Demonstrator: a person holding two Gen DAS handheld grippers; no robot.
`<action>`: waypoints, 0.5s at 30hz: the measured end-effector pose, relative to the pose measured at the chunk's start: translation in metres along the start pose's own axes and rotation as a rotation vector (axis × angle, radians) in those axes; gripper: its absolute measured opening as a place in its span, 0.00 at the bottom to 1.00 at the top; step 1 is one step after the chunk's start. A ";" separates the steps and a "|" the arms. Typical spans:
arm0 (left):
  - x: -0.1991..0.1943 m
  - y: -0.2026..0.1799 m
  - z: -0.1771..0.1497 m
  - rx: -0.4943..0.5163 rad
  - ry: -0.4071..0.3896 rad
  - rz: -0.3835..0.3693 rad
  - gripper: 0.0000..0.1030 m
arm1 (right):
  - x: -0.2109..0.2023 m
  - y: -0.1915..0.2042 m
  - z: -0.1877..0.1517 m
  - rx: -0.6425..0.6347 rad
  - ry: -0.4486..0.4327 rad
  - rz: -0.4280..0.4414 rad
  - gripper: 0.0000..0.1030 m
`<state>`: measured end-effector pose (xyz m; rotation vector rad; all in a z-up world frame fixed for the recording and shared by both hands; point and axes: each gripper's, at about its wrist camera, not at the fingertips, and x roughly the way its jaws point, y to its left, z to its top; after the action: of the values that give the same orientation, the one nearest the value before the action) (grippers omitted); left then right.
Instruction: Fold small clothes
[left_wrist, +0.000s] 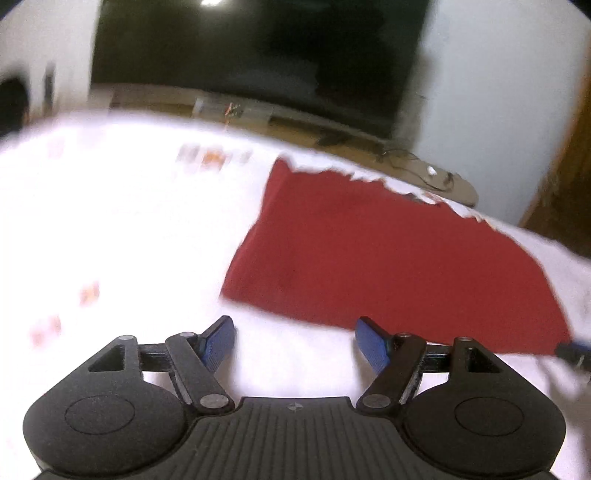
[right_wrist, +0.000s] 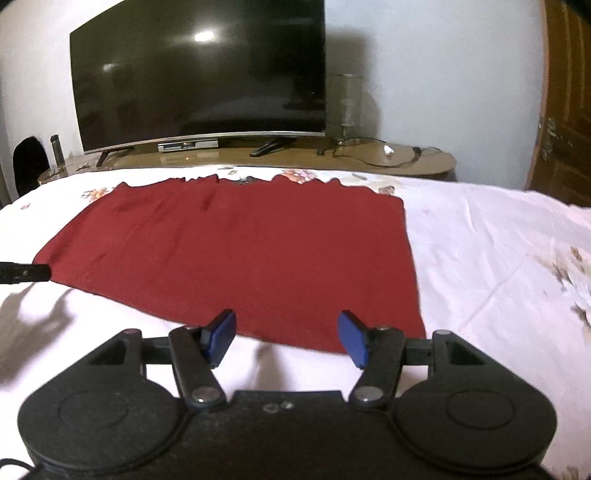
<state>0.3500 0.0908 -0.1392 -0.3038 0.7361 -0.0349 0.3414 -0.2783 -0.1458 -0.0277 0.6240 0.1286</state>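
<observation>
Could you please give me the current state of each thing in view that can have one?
Dark red cloth garment: spread flat on the bed, not yet folded.
Left gripper: open, nothing between the blue pads.
Right gripper: open, empty, above the garment's near edge.
White floral bedsheet: lightly creased.
Large black flat-screen television: off.
Brown wooden door: cannot tell.

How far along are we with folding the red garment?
Done: the red garment is spread flat on the bedsheet. In hand: nothing; the left gripper and right gripper both stand open and empty at its near edge. Left: every fold, since no folded layer shows yet.
</observation>
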 end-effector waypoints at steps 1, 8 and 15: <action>0.002 0.008 0.000 -0.051 -0.010 -0.032 0.70 | -0.001 -0.002 -0.001 0.015 0.006 0.003 0.58; 0.036 0.047 0.011 -0.373 -0.010 -0.252 0.70 | -0.006 0.013 0.003 0.050 -0.005 0.044 0.59; 0.065 0.037 0.017 -0.449 -0.104 -0.254 0.64 | 0.013 0.021 0.033 0.082 -0.034 0.079 0.58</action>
<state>0.4066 0.1219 -0.1801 -0.8209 0.5927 -0.0941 0.3687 -0.2538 -0.1263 0.0784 0.5963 0.1791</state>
